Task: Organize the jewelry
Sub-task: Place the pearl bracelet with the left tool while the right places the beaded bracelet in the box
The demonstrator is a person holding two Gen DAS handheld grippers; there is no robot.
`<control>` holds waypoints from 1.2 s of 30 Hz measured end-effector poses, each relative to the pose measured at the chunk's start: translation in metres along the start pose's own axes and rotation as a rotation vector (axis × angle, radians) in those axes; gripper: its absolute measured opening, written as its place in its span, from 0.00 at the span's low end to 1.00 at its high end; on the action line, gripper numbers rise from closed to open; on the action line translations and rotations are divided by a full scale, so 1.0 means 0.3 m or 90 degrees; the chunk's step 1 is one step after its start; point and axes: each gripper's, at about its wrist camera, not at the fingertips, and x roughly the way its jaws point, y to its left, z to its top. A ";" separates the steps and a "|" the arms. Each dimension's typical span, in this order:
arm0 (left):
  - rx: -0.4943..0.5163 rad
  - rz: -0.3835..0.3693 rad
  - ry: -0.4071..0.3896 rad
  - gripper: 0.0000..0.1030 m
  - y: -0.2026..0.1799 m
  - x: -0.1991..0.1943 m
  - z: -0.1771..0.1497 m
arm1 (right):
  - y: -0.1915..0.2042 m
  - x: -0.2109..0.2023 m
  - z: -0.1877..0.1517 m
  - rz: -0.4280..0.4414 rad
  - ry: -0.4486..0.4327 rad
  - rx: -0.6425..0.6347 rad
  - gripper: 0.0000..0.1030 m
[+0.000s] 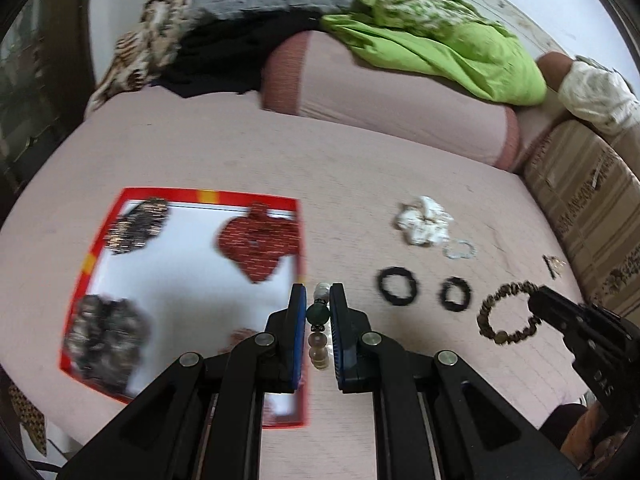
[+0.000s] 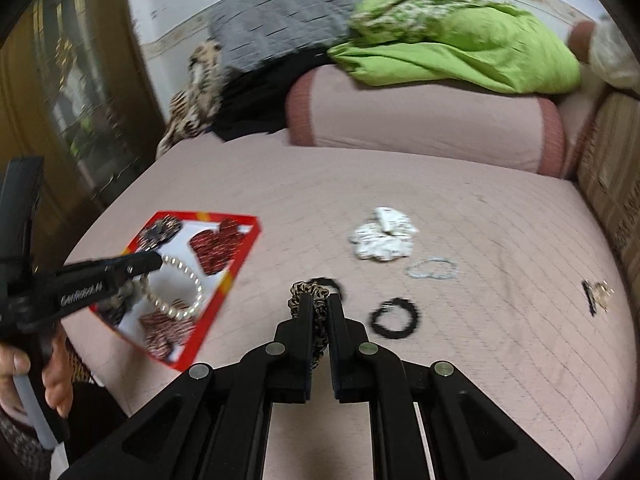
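My left gripper (image 1: 319, 292) is shut on a bead bracelet (image 1: 318, 314) with white, green and pale beads. In the right wrist view the left gripper (image 2: 154, 262) holds this pearl-like bracelet (image 2: 182, 290) as a hanging loop above the red-rimmed tray (image 2: 240, 258). My right gripper (image 2: 320, 298) is shut on a leopard-print scrunchie (image 2: 318, 320). From the left wrist view the right gripper (image 1: 536, 298) grips that scrunchie (image 1: 502, 318) at its right side, above the pink bed cover. The tray (image 1: 200, 196) carries several sequined pieces, one of them red (image 1: 258, 244).
On the cover lie two black hair ties (image 1: 397, 286) (image 1: 456, 294), a white scrunchie (image 1: 424, 220), a clear bead bracelet (image 1: 460, 249) and a small gold clip (image 1: 554, 266). A pink bolster (image 1: 400, 108) and green cloth (image 1: 460, 48) lie behind. A striped box (image 1: 592, 208) stands at right.
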 end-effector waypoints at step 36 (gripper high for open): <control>-0.148 0.112 0.045 0.41 0.555 0.196 0.080 | 0.521 0.555 0.078 0.064 0.146 -0.152 0.45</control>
